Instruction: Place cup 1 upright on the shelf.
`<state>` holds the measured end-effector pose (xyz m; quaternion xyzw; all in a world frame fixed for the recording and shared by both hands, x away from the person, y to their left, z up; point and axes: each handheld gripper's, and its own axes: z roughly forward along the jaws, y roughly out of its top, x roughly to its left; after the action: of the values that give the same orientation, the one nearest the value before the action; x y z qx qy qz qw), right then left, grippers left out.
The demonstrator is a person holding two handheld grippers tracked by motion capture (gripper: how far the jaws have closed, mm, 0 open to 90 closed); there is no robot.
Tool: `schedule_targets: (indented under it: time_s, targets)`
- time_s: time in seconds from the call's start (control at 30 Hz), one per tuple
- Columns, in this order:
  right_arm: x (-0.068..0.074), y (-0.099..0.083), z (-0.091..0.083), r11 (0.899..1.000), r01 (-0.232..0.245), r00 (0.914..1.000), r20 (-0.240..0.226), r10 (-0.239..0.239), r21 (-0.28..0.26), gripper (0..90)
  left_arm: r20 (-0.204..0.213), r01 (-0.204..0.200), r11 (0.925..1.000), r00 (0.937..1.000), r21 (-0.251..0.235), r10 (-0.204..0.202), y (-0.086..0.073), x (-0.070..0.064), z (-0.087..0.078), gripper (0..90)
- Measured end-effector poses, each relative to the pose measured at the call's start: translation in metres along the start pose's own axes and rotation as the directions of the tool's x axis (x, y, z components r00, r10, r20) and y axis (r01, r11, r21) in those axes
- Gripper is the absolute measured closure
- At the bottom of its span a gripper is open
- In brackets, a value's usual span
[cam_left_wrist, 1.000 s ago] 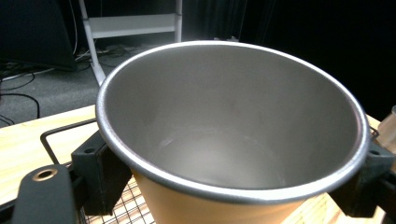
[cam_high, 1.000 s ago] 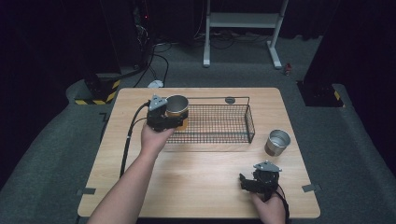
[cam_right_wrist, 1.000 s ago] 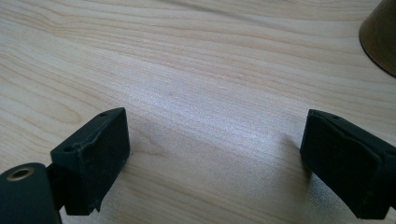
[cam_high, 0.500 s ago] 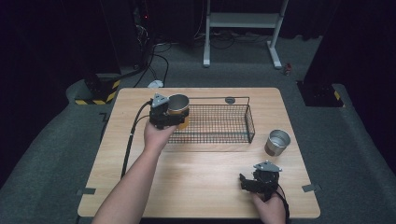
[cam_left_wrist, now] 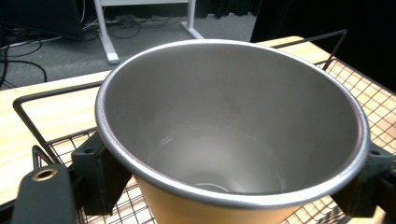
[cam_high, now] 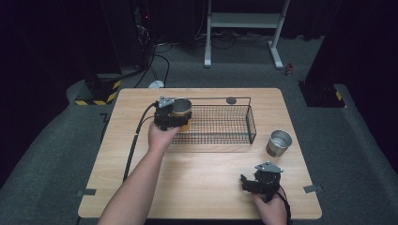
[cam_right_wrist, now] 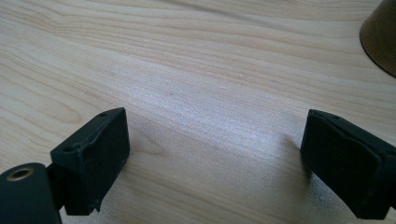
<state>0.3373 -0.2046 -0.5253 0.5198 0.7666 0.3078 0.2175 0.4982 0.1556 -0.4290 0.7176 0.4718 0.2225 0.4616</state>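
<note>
- Cup (cam_left_wrist: 233, 140), metal with a steel-grey inside and an orange-tan outer wall, sits clamped between the jaws of the left gripper (cam_high: 172, 117); rim faces up, cup slightly tilted toward the camera in the left gripper view.
- Held cup hangs over the left end of the black wire basket (cam_high: 234, 136), at its near-left corner, seen from the high view; whether its base touches the mesh cannot be told.
- Wire basket stands on the far half of the wooden table (cam_high: 202, 183).
- Second cup (cam_high: 279, 143), bare metal, stands upright on the table just right of the basket, apart from it.
- Right gripper (cam_high: 256, 180) rests low at the table's near right edge, jaws wide apart, nothing between them, bare wood beneath.
- Markings: no legible brand, label or writing on either cup, basket or grippers.
</note>
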Motion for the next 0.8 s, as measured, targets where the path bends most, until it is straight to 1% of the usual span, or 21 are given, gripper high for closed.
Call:
schedule_targets:
  time_s: [0.17,0.2,0.27,0.3,0.37,0.47,0.63,0.67,0.8]
  targets:
    - [0.0,0.0,0.0,1.0,0.001,1.0,0.0,-0.001,0.0,8.2,-0.016,0.011,0.9995,0.9998,0.029,-0.01,-0.003,0.001,0.008,15.1]
    - [0.0,0.0,0.0,1.0,0.001,1.0,0.0,-0.001,0.0,8.2,-0.016,0.011,0.9995,0.9998,0.029,-0.01,-0.003,0.001,0.008,15.1]
    - [0.0,0.0,0.0,1.0,0.001,1.0,-0.001,-0.001,0.0,8.2,-0.03,0.012,0.9984,0.9995,0.055,-0.01,-0.006,0.003,0.013,15.0]
    - [0.0,0.0,0.0,1.0,0.002,1.0,-0.001,-0.002,0.0,8.2,-0.03,0.012,0.9984,0.9995,0.055,-0.01,-0.006,0.003,0.013,15.0]
    - [0.0,0.0,0.0,1.0,0.002,1.0,-0.002,-0.002,0.0,8.2,-0.049,0.012,0.9967,0.9988,0.081,-0.008,-0.008,0.003,0.015,15.0]
    - [0.0,0.0,0.0,1.0,0.002,1.0,-0.002,-0.002,0.0,8.2,-0.052,0.006,0.9961,0.9987,0.088,-0.001,-0.009,0.003,0.017,15.0]
    - [0.0,0.0,0.0,1.0,0.002,1.0,-0.002,-0.002,0.0,8.2,-0.053,0.012,0.9944,0.9986,0.105,-0.007,-0.012,0.002,0.022,15.0]
    - [0.0,0.0,0.0,1.0,0.002,1.0,-0.002,-0.002,0.0,8.2,-0.049,0.02,0.9941,0.9987,0.107,-0.015,-0.013,0.001,0.023,15.0]
    - [0.0,0.0,0.0,1.0,0.001,1.0,-0.003,-0.001,-0.001,8.3,-0.056,0.017,0.993,0.9984,0.117,-0.011,-0.015,0.0,0.027,15.0]
